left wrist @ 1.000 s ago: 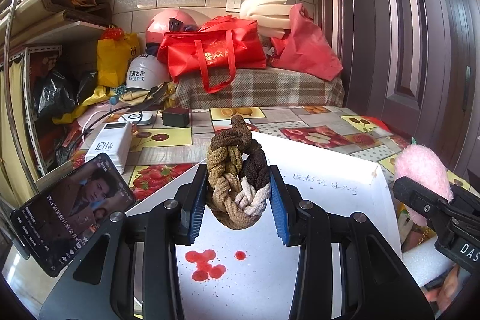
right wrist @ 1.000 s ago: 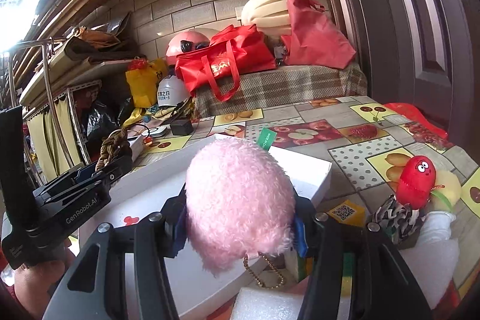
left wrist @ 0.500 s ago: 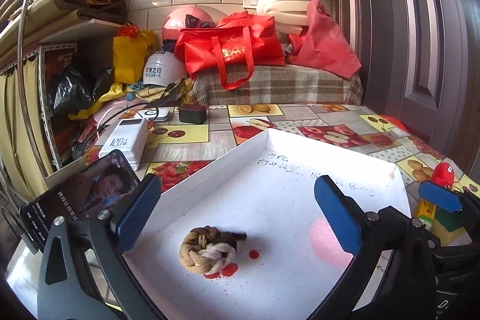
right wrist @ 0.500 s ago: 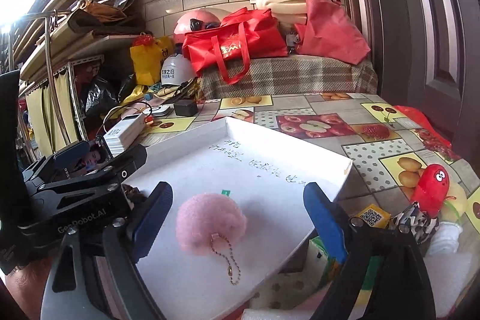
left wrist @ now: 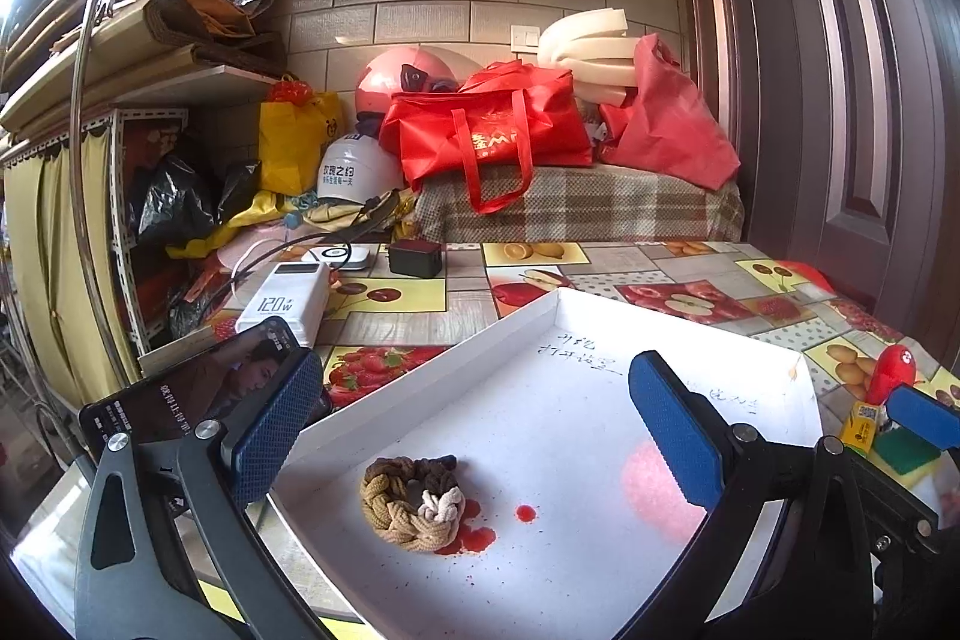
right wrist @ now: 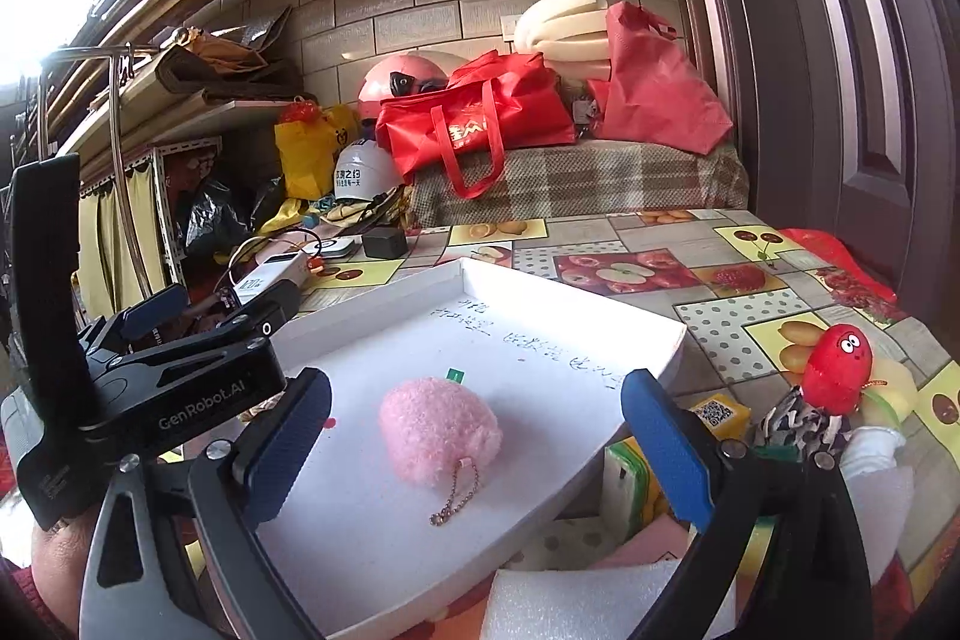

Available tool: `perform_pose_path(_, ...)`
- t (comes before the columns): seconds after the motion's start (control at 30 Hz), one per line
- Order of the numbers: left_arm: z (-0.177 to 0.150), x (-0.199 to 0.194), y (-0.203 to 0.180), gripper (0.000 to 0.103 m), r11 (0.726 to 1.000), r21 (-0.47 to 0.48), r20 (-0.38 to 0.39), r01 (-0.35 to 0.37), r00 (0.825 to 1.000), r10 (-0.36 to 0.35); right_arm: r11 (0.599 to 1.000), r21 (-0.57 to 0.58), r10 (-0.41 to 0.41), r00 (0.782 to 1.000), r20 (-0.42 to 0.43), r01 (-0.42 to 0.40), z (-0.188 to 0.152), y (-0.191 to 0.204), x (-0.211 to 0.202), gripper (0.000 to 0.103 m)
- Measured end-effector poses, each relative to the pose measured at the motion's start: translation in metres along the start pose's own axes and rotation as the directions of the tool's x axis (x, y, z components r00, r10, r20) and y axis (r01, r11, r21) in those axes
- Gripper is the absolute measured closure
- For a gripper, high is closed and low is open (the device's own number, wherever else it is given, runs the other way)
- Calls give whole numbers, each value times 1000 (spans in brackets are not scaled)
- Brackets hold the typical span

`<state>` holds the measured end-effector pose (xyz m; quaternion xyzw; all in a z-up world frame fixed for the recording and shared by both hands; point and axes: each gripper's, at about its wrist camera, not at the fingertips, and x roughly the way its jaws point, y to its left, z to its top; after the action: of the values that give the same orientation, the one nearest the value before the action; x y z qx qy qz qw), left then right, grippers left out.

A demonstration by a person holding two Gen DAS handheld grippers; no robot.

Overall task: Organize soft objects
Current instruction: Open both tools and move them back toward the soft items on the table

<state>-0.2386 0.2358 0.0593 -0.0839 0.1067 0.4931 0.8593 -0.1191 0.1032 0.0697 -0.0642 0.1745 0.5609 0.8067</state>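
Looking along my left gripper (left wrist: 474, 436), I see its jaws spread wide above the braided rope ring (left wrist: 413, 503) lying in the white tray (left wrist: 456, 352). Through the right wrist camera, my right gripper (right wrist: 477, 445) gapes equally wide, empty, the pink pompom (right wrist: 438, 430) resting in the tray between its fingers.

Looked like a cluttered home storeroom; brick wall, crammed shelves (left wrist: 150, 58), helmets (left wrist: 354, 172), red bags (left wrist: 486, 136), fruit-print counter (left wrist: 690, 268).
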Motion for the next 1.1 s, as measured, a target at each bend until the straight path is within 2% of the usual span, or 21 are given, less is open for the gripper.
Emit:
perform_pose_path(0.13,-1,-5,-3,0,1000,4,5,2,1000,-2,1000,0,21,1000,-23,-21,-6,-4,-12,5)
perform_pose_path(0.23,-3,-11,-5,0,1000,6,7,13,1000,-13,1000,-18,25,999,-19,-26,-9,-6,-25,4)
perform_pose_path(0.27,-4,-13,-6,0,1000,6,9,16,1000,-17,999,-25,30,999,-20,-31,-10,-7,-28,0)
perform_pose_path(0.4,-6,-22,-13,0,999,11,13,45,999,-45,1000,-9,24,1000,-5,-24,-12,-22,-45,0)
perform_pose_path(0.57,-11,-37,-27,0,992,27,6,122,992,-122,997,63,-55,997,48,52,-11,-64,-65,0)
perform_pose_path(0.7,-16,-55,-46,0,967,63,2,245,969,-246,978,119,-178,982,56,171,-9,-114,-81,0)
perform_pose_path(0.77,-18,-64,-64,0,939,112,-26,325,946,-324,963,162,-223,975,26,216,-10,-145,-87,0)
perform_pose_path(0.83,-23,-72,-85,0,896,175,-87,408,913,-398,952,191,-238,971,-20,238,-13,-173,-93,0)
perform_pose_path(0.9,-31,-82,-109,0,826,221,-168,519,854,-492,950,202,-236,971,-46,240,-15,-192,-101,0)
perform_pose_path(1.0,-39,-102,-140,0,718,282,-254,636,772,-583,965,144,-213,975,-54,219,-16,-202,-112,0)
perform_pose_path(1.07,-45,-110,-157,0,664,286,-336,691,721,-606,981,74,-173,981,-84,179,-17,-200,-112,0)
perform_pose_path(1.1,-49,-112,-164,0,647,280,-378,709,701,-604,986,45,-156,982,-106,162,-17,-199,-109,0)
